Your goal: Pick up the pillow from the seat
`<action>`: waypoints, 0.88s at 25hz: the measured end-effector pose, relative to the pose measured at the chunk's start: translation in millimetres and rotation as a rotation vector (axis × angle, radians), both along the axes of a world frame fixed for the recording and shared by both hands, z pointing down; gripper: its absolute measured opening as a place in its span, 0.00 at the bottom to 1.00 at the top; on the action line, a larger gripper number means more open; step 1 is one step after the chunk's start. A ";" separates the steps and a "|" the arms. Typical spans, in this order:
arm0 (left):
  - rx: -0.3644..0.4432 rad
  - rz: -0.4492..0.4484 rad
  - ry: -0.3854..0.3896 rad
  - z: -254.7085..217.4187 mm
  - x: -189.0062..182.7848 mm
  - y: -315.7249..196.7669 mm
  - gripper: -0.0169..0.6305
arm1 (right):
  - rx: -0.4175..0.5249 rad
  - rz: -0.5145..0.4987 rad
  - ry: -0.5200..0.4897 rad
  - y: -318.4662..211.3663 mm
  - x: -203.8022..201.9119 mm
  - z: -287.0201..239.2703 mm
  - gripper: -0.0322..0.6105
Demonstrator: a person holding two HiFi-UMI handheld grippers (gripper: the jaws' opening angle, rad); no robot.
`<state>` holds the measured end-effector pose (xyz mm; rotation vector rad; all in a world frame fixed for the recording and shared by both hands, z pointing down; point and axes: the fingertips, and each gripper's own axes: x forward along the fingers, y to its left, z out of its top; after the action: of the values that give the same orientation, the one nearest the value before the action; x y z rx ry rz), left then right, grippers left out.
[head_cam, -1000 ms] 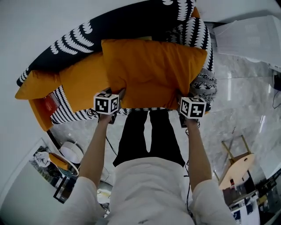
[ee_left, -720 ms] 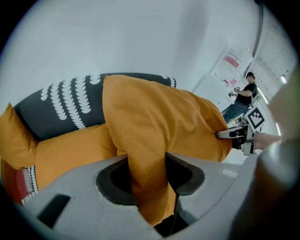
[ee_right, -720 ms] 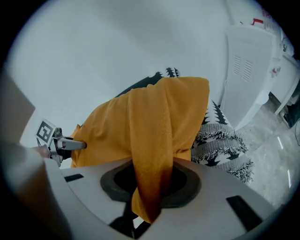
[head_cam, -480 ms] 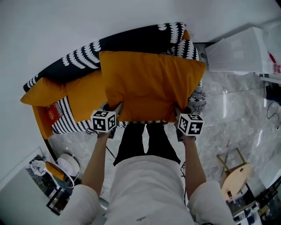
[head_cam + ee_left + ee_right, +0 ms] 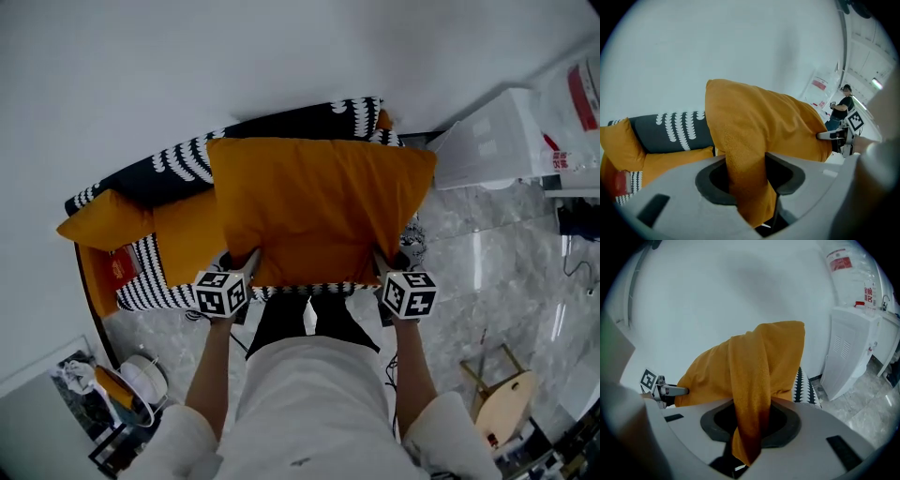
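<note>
Left gripper (image 5: 746,187) is clamped narrowly on one lower corner of the orange pillow (image 5: 319,206), and the right gripper (image 5: 749,427) grips the other corner the same way. Over the last second the pair have drawn it up and in toward the person's body, so it now hangs between them against the white wall; I judge it clear of the seat and the pick-up all but done. Below it, from the left, lie a second orange cushion (image 5: 103,220) and the black-and-white patterned sofa (image 5: 178,159), then pale marble floor (image 5: 487,272), a white cabinet (image 5: 497,141) and a wooden stool (image 5: 502,412).
</note>
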<state>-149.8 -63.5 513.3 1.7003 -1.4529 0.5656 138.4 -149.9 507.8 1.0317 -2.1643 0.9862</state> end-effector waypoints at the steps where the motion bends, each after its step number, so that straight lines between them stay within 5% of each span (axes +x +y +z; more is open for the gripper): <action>1: 0.016 0.001 -0.002 -8.0 0.2 -0.3 0.31 | 0.011 0.001 -0.009 0.1 0.8 -7.7 0.22; 22: 0.224 0.015 -0.052 -106.5 -23.4 48.1 0.32 | 0.177 0.020 -0.103 54.1 -17.0 -100.8 0.22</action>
<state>-173.1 -15.4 406.8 1.8830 -1.5905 0.4724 121.4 -95.8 407.0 1.1077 -2.3646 0.8869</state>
